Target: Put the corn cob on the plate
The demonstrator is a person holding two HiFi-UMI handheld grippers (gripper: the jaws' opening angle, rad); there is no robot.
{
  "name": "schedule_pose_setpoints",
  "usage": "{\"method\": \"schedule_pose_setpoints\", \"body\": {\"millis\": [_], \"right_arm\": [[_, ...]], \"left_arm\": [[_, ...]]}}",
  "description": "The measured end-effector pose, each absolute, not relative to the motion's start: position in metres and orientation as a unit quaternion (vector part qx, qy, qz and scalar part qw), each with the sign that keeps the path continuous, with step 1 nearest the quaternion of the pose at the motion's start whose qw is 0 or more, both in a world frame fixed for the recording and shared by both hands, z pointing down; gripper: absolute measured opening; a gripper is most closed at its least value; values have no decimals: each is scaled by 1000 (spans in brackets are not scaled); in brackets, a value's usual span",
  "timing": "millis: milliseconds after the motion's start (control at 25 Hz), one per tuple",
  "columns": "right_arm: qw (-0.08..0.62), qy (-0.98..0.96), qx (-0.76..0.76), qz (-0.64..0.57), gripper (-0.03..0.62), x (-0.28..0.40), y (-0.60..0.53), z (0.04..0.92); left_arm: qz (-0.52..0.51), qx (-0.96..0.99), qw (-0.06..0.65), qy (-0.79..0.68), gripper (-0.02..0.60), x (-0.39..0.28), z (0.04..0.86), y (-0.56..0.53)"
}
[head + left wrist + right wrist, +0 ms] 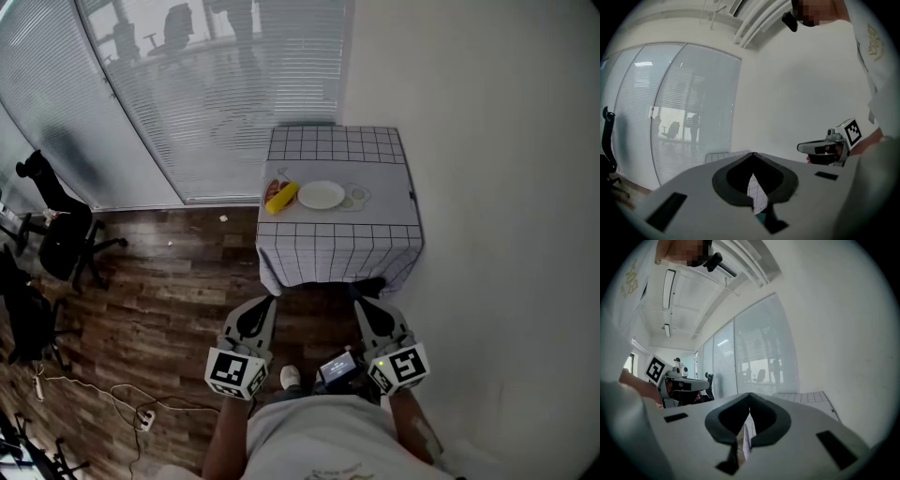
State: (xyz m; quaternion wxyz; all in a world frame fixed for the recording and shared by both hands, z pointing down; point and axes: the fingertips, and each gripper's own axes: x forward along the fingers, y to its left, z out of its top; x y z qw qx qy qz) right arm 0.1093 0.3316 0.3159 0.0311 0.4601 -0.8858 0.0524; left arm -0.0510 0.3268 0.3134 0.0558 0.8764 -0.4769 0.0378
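Note:
A yellow corn cob [282, 196] lies on the small table's checked cloth [337, 150], just left of a white plate [322, 195]. Both grippers are held close to the person's body, well short of the table. The left gripper [265, 302] is shut with nothing in it, its jaws meeting at the tips [751, 153]. The right gripper [368, 294] is also shut and empty [749, 393]. In the left gripper view the right gripper [820, 147] shows at the right side. From the two gripper views the corn and plate are hidden behind the jaws.
The table stands in a corner against a white wall [487, 169], with glass panels and blinds [216, 84] behind it. Black office chairs [66, 239] stand at the left on the wood floor [169, 300]. Cables and a power strip [141, 417] lie near the person's feet.

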Motion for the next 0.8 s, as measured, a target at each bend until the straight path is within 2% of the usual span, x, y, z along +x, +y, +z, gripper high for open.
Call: {"method": "schedule_pose_setpoints", "body": {"millis": [200,360,560,800], "right_arm": [[39,-881,469,41,8,125,327,319],[69,-879,470,28,8,138,328,330],[52,-878,474,50,8,153,323,328],[86,-869,487,33,8,162,308,340]], "left_arm": [[85,869,34,-485,6,-39,322,318],[73,874,26,-480,6,-27,319,320],[41,877,35,-477,6,-24,310,317],[57,878,21,-474,6,-15,316,302]]}}
